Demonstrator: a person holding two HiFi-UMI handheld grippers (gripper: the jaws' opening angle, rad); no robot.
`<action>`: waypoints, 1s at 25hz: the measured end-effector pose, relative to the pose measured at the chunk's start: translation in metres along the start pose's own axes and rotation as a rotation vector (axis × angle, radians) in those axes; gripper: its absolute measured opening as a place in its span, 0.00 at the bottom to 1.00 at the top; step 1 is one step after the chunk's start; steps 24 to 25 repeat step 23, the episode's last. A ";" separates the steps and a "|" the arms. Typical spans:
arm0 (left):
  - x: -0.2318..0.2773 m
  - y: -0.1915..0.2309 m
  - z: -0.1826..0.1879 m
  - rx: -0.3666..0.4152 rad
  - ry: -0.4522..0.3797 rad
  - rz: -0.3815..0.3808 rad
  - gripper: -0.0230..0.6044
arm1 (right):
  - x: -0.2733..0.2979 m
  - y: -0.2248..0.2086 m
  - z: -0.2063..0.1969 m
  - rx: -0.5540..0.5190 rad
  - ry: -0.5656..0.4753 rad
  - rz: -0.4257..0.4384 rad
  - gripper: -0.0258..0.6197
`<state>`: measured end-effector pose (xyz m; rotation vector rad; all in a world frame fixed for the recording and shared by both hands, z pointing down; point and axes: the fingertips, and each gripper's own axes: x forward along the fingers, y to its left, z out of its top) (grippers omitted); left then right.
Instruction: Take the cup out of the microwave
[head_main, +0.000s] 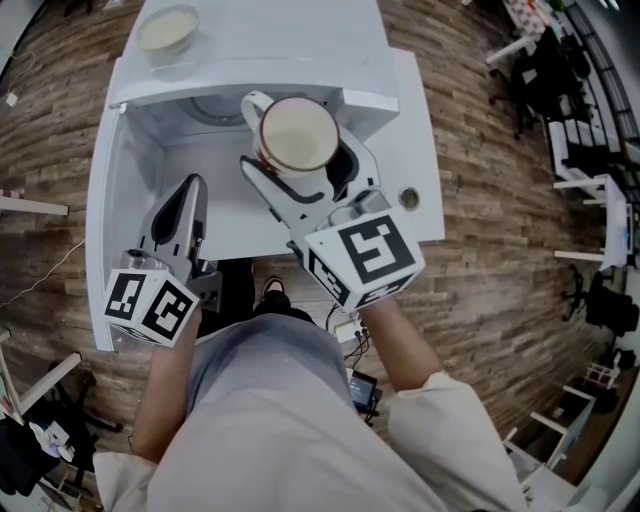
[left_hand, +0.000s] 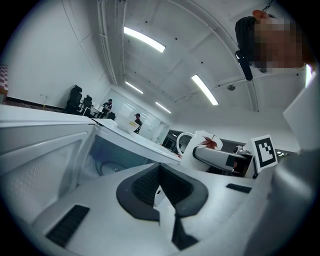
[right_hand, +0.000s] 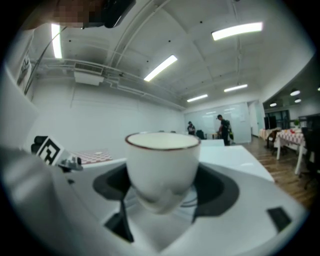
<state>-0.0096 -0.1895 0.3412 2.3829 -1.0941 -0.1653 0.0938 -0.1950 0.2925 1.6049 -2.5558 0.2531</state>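
**Item:** white ceramic cup with a thin brown rim, a loop handle and a red leaf print (head_main: 298, 135).
**Location:** upright in the air, just in front of the open white microwave oven (head_main: 260, 50) and right of its centre. By my reading it is clear of the cavity.

**Holder:** my right gripper (head_main: 303, 180). The jaws are closed on the cup's lower body, one pad on each side. The handle points far-left and is free of the pads.

**Spare:** my left gripper (head_main: 188, 195), low at the near left. The jaws are together with nothing between them. It sits beside the swung-open white door (head_main: 100, 220).

**Also present:** a cream shallow bowl (head_main: 168, 30) on the microwave's top, far left.

**Handling note:**
- I judge the step in hand to be the carry-away.
- The grip sits low on a rounded wall, so the squeeze should be steady and the rim level.
- The pull should be slow toward the near side, away from the oven's top edge.
- I cannot tell whether the cup holds liquid, so I treat it as full.
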 end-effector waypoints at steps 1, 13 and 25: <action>0.000 -0.001 0.000 0.001 0.000 0.000 0.05 | 0.000 0.000 -0.001 0.006 0.002 0.002 0.64; 0.003 0.002 0.009 -0.001 -0.012 0.004 0.05 | 0.012 0.000 -0.009 0.039 0.021 0.021 0.64; 0.005 0.001 0.006 -0.006 -0.006 0.002 0.05 | 0.015 0.003 -0.015 0.033 0.041 0.039 0.64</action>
